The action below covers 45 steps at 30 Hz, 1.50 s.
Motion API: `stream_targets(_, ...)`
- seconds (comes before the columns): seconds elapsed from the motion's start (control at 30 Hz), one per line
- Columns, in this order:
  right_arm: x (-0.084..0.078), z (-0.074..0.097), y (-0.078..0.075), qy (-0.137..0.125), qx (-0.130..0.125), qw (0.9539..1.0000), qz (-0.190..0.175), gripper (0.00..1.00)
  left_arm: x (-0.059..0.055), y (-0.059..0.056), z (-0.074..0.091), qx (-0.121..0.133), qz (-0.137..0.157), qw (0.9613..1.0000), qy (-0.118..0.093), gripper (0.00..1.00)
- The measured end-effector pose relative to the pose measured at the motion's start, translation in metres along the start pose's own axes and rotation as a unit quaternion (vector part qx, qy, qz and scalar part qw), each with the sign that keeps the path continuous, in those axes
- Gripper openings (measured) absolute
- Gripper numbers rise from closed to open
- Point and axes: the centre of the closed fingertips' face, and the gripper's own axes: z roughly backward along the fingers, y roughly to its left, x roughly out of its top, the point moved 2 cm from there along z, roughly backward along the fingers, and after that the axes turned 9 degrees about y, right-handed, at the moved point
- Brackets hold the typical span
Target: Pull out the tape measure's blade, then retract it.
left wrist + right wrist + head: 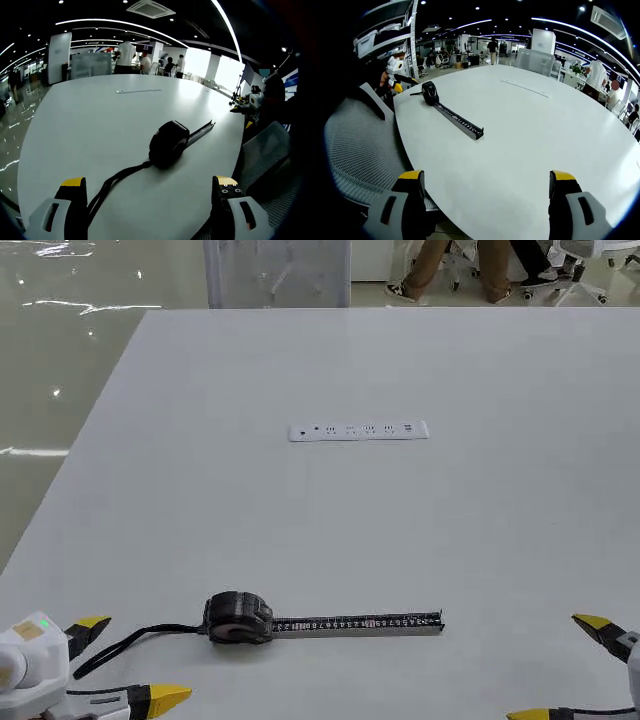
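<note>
Head view gives me the white table stretching away, with both tongs at its near edge. My left gripper sits at the near left, jaws spread wide and holding nothing. My right gripper, at the near right, is equally wide and empty. A white power strip lies further out, mid-table. The black tape measure rests near the front edge, just ahead of the left gripper, its blade drawn out flat toward the right. Its black strap trails back between the left jaws; I cannot tell if it touches them
</note>
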Motion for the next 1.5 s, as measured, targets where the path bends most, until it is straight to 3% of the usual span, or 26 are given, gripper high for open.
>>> stream_targets(0.13, -0.010, 0.005, 0.003, 0.009, 0.004, 1.0000, 0.000, 1.00, -0.003, 0.004, 0.006, 0.016, 0.006, 0.9998, 0.008, 1.00)
stream_targets(0.3, -0.015, 0.011, 0.006, 0.013, 0.001, 0.9999, 0.000, 1.00, -0.011, 0.002, 0.012, 0.015, 0.010, 0.9998, 0.011, 1.00)
stream_targets(0.4, -0.015, 0.015, 0.002, 0.009, -0.004, 0.9999, -0.004, 1.00, -0.008, 0.000, 0.016, 0.015, 0.001, 0.9999, -0.007, 1.00)
stream_targets(0.67, -0.013, 0.017, 0.001, 0.008, -0.005, 1.0000, 0.003, 1.00, -0.004, -0.005, 0.016, 0.006, -0.004, 0.9998, -0.017, 1.00)
stream_targets(1.2, -0.017, 0.023, -0.001, 0.028, -0.007, 0.9996, -0.002, 1.00, 0.004, -0.006, 0.013, 0.005, -0.016, 0.9997, -0.019, 1.00)
stream_targets(1.4, -0.015, 0.024, 0.003, 0.046, -0.002, 0.9989, -0.009, 0.97, 0.005, -0.007, 0.011, 0.008, -0.019, 0.9998, -0.006, 1.00)
stream_targets(1.5, -0.009, 0.024, 0.004, 0.041, -0.002, 0.9992, 0.000, 0.98, 0.008, -0.010, 0.011, 0.008, -0.018, 0.9998, -0.005, 1.00)
